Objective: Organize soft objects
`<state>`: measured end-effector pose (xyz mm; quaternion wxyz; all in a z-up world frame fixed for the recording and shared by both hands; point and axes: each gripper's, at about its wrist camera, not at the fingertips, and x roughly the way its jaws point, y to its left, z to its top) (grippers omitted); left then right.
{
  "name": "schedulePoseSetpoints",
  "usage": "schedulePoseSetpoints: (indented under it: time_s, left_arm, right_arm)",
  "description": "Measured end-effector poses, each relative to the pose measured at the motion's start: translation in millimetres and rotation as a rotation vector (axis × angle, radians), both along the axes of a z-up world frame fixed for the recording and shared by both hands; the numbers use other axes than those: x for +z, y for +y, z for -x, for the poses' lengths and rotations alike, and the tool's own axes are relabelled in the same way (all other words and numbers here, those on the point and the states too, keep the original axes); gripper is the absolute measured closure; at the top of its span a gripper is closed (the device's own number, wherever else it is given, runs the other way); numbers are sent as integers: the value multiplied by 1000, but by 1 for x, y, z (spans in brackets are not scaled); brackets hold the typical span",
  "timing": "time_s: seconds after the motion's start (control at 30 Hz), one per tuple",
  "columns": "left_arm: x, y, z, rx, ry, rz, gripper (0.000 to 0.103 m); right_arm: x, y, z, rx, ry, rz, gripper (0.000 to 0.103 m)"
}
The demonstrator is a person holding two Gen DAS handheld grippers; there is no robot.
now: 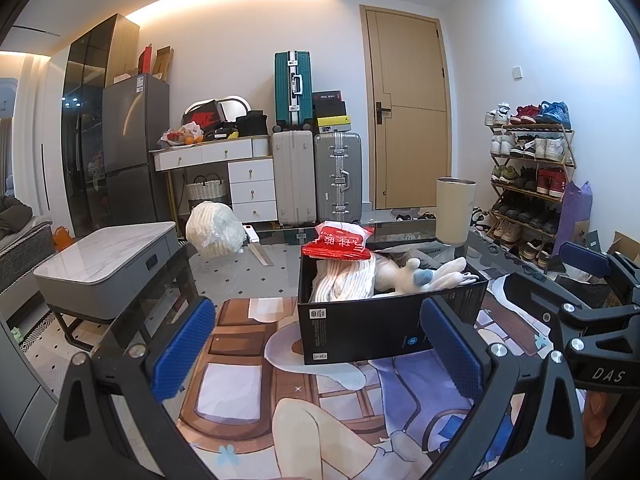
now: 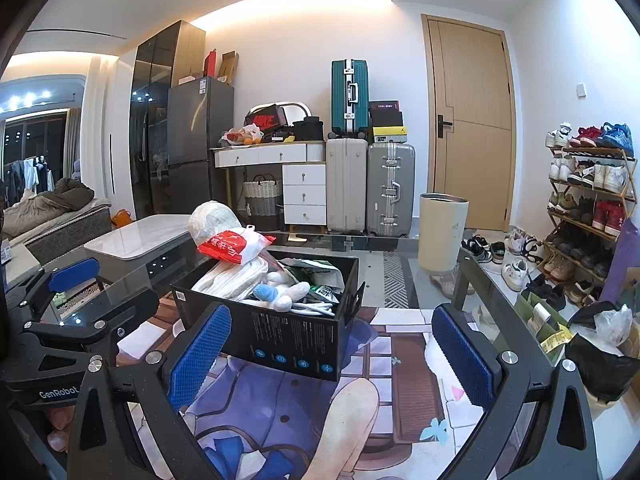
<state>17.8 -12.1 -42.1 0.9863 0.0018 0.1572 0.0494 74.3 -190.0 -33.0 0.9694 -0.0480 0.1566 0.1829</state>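
Note:
A black cardboard box [image 1: 384, 326] stands on the printed mat on the glass table. It holds a red and white packet [image 1: 340, 242], folded white cloth [image 1: 344, 282] and a white plush with a blue spot [image 1: 416, 274]. My left gripper [image 1: 320, 348] is open and empty, just short of the box's near wall. In the right wrist view the same box [image 2: 288, 340] shows the packet [image 2: 232, 246], the plush [image 2: 280, 294] and white cloth [image 2: 236, 276]. My right gripper [image 2: 332, 352] is open and empty in front of the box. The left gripper [image 2: 76, 300] also shows at the left.
A cream cylindrical cup [image 1: 454, 210] stands behind the box on the glass table [image 1: 260, 268]. The anime-print mat [image 1: 256, 368] covers the near table. A black bag [image 2: 604, 356] and green box sit at the right. A low grey side table [image 1: 104, 268] stands left.

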Motion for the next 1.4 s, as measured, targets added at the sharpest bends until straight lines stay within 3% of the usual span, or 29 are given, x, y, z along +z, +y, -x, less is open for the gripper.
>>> schedulePoseSetpoints:
  time_s: [1.4]
  left_arm:
    - [2,-4,4,6,1,-2,0]
  right_arm:
    - [2,-1,-1,-1,4,0,1]
